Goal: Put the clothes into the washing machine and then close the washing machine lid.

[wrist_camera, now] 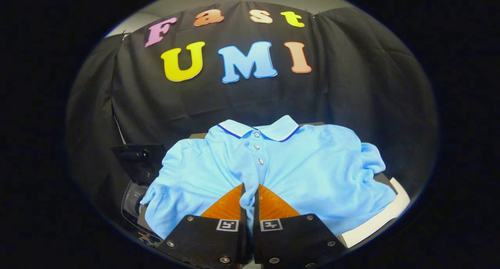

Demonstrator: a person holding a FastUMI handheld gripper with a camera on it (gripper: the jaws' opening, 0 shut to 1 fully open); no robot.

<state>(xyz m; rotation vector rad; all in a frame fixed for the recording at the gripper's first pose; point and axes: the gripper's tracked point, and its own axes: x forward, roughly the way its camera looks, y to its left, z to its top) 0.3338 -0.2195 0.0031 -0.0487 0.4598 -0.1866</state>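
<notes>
A light blue polo shirt (304, 171) with a white collar and a buttoned placket lies spread ahead of the fingers, its collar toward the booth wall. My gripper (249, 200) is shut on a pinched fold of the shirt's front, just below the lowest button. The fabric bunches up between the two fingers (228, 208). To the left of the shirt and lower down, a dark washing machine (136, 171) stands with its lid raised and part of its round opening showing under the shirt's sleeve.
The shirt rests on a raised surface whose white edge (379, 222) shows at the right, below the shirt's hem. Black cloth walls close the booth behind and on both sides.
</notes>
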